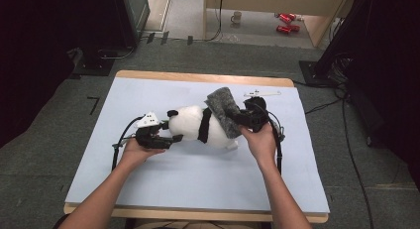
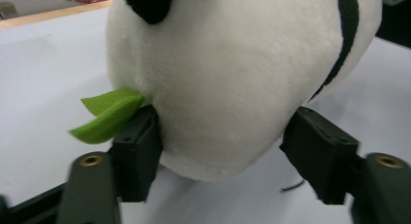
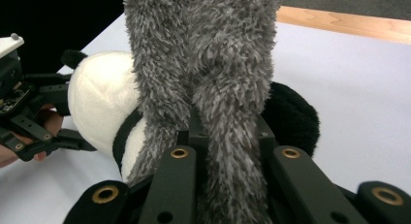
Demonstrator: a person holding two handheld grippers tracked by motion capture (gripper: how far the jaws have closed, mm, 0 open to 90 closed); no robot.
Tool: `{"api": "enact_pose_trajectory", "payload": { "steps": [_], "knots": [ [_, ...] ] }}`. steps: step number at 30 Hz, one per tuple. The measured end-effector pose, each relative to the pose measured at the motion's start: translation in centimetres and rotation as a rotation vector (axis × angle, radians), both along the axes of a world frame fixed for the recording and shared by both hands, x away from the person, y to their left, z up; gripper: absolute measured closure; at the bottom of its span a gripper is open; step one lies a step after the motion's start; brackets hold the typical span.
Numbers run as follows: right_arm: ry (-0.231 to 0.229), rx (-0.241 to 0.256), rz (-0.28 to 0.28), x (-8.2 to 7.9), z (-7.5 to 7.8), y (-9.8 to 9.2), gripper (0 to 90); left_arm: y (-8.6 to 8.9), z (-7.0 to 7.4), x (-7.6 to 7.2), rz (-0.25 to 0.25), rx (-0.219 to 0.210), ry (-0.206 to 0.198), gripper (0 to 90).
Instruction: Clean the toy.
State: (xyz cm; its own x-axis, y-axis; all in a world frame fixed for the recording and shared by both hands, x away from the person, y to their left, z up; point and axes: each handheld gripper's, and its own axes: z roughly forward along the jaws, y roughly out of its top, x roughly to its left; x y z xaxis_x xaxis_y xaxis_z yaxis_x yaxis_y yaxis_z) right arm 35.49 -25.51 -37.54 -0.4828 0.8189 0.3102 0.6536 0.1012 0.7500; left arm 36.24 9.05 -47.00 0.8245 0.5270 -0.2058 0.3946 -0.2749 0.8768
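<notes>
Near the middle of the blue table (image 1: 148,189), a panda toy (image 1: 190,122) is lying on its side. At nine o'clock the left gripper (image 1: 166,139) is bracing its white head, jaws spread wide around it. At three o'clock the right gripper (image 1: 242,119) is pinching a grey scarf (image 1: 223,110) tight. Wrapping seems underway; next, I'd guess, comes drawing it around the neck
</notes>
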Motion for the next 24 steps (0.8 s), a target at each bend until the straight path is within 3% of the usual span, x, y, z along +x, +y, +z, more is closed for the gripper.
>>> {"api": "enact_pose_trajectory", "payload": {
  "steps": [4,6,12,18,24],
  "knots": [
    [0.013,0.065,-0.016,-0.1,0.9,-0.5,79.5,0.3,0.3,0.0,0.007,-0.013,0.048,55.8],
    [0.003,0.073,-0.011,-0.5,1.9,-0.4,79.6,0.4,0.4,0.1,0.016,-0.005,0.085,60.0],
    [-0.047,0.080,0.069,-1.8,3.8,2.3,79.5,0.0,1.2,-0.6,0.031,0.003,0.105,65.4],
    [-0.020,0.084,0.157,-2.4,3.2,5.6,79.4,-0.9,2.2,-2.0,0.053,0.019,0.119,65.8],
    [0.006,0.080,0.225,-2.4,2.1,8.4,79.3,-1.1,2.1,-2.6,0.094,0.008,0.119,65.4]
  ]
}}
